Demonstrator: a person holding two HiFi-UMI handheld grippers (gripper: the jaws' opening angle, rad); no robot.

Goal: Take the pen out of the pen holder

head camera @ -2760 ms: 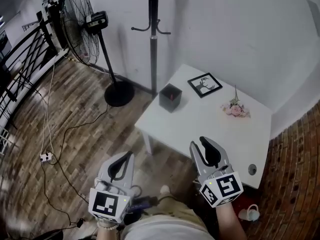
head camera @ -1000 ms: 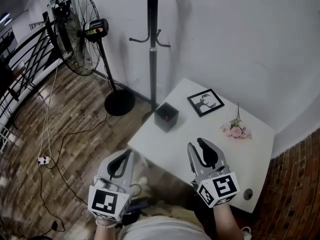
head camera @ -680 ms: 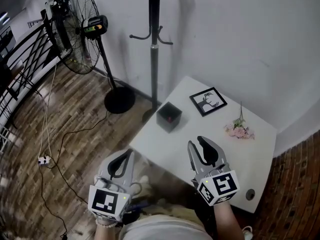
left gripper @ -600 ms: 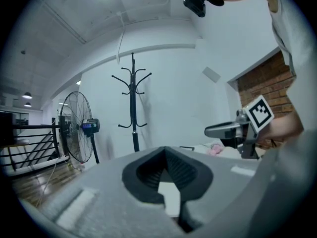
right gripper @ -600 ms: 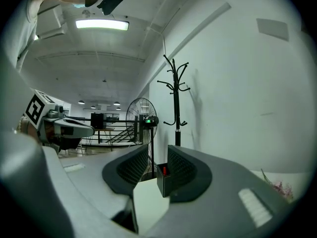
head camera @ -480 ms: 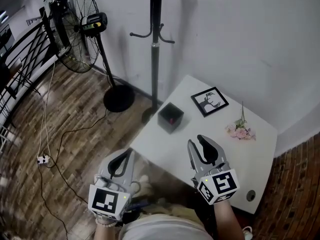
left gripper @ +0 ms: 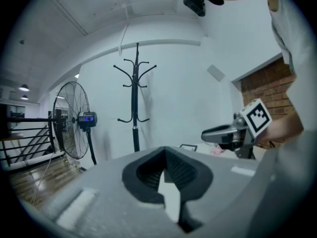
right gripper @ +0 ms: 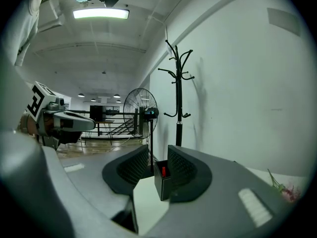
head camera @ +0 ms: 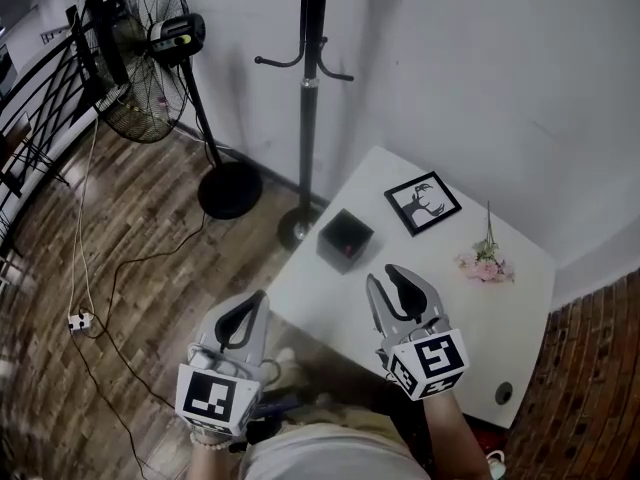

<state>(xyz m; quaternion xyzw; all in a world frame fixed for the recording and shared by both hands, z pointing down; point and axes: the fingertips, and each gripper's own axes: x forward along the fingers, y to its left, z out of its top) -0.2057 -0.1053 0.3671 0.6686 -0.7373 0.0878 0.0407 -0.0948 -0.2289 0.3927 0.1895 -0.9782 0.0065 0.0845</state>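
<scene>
A black cube-shaped pen holder (head camera: 345, 238) stands near the left corner of the white table (head camera: 460, 308). A red pen tip (head camera: 346, 251) shows inside it. My right gripper (head camera: 390, 280) hovers open over the table's near edge, just short of the holder. In the right gripper view the holder (right gripper: 161, 181) and red pen (right gripper: 163, 171) show between the jaws of the right gripper (right gripper: 158, 157). My left gripper (head camera: 256, 303) is off the table's left edge, over the floor, shut and empty; the left gripper (left gripper: 165, 151) has its pads meeting at the tip.
A framed picture (head camera: 423, 202) and a pink flower sprig (head camera: 485, 265) lie at the table's far side. A coat rack (head camera: 308, 98) stands just beyond the holder's corner, a floor fan (head camera: 140, 58) further left. Cables (head camera: 110, 288) run over the wooden floor.
The table and holder have come nearer in the head view. My right gripper has moved forward over the table edge toward the holder. The left gripper keeps its place and stays shut.
</scene>
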